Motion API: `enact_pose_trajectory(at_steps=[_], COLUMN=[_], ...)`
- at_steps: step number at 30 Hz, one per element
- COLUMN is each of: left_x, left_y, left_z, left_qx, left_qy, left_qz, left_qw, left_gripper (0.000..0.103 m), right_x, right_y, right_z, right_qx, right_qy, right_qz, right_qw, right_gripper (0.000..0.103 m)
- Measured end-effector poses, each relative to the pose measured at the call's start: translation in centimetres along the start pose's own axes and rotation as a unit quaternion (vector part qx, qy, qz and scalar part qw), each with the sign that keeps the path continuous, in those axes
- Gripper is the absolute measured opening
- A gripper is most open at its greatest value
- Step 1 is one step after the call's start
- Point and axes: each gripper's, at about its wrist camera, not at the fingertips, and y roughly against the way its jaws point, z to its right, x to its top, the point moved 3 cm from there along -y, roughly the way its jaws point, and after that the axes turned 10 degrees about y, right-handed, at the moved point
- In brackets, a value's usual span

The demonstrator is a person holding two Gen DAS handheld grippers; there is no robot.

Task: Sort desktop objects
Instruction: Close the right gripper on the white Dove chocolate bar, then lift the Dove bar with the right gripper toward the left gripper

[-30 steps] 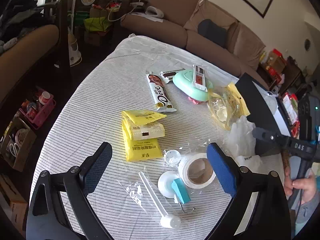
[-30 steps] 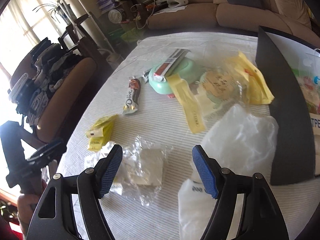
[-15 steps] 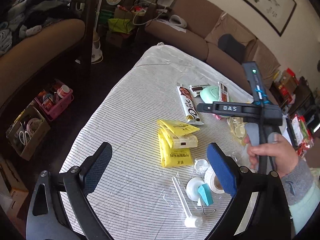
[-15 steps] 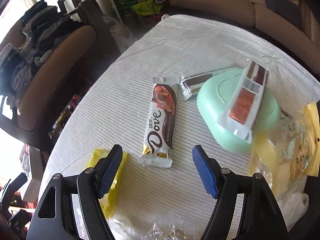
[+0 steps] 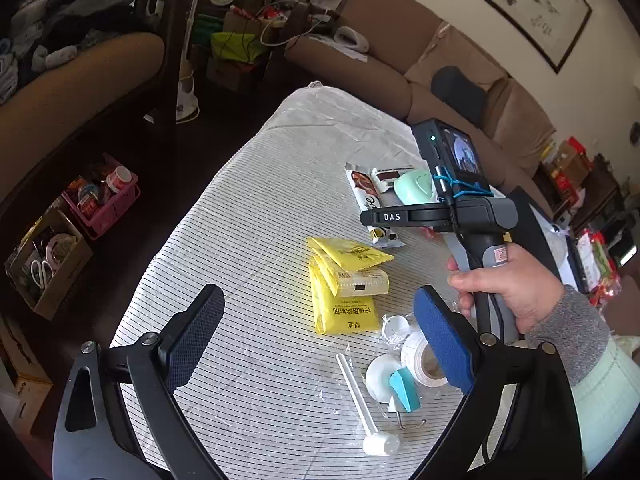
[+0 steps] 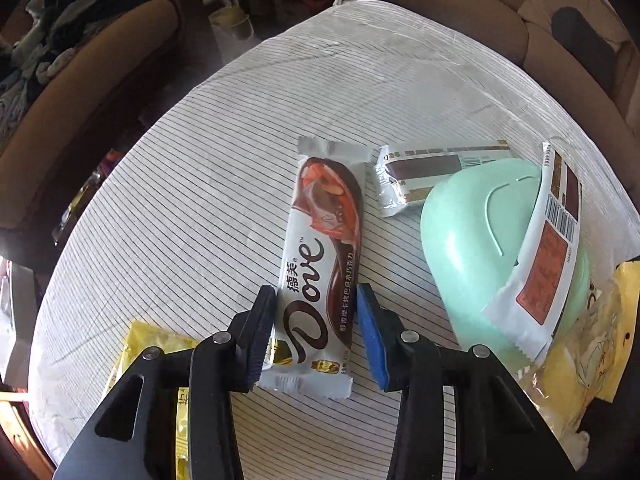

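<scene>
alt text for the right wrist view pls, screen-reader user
The right gripper has just been closing around the near end of a Dove chocolate bar on a striped table. A mint-green case lies to its right.

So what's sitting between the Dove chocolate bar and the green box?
In the right wrist view, a smaller brown-and-white snack packet lies between the Dove bar and the mint-green box, one end tucked against the box.

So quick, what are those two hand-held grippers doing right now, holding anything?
Left hand-held gripper: open, holding nothing.
Right hand-held gripper: jaws just closing, pads at both sides of the Dove chocolate bar; firm grip cannot be told.
</scene>
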Motion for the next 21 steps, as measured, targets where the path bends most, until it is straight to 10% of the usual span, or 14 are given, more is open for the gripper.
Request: enact_pose_trajectory(at_steps=[10,21], left_x=[-0.2,-3.2], left_y=[-1.1,-5.6], left_z=[-0.4,2.3], left_qx=[-0.063,-0.170], left_qy=[0.054,0.138], left_qz=[-0.032,-0.142], left_qw=[0.9960,0.9654], left_gripper=[0.096,0.096], right_x=[-3.7,-11.5], right_y=[5.0,11.9], right_z=[3.1,0.7], right_qx=[0.121,0.172], right_qy=[-0.096,-0.115], right_qz=[0.048,0.026], right_qw=[0.987,0.978], right_gripper=[0.041,0.021])
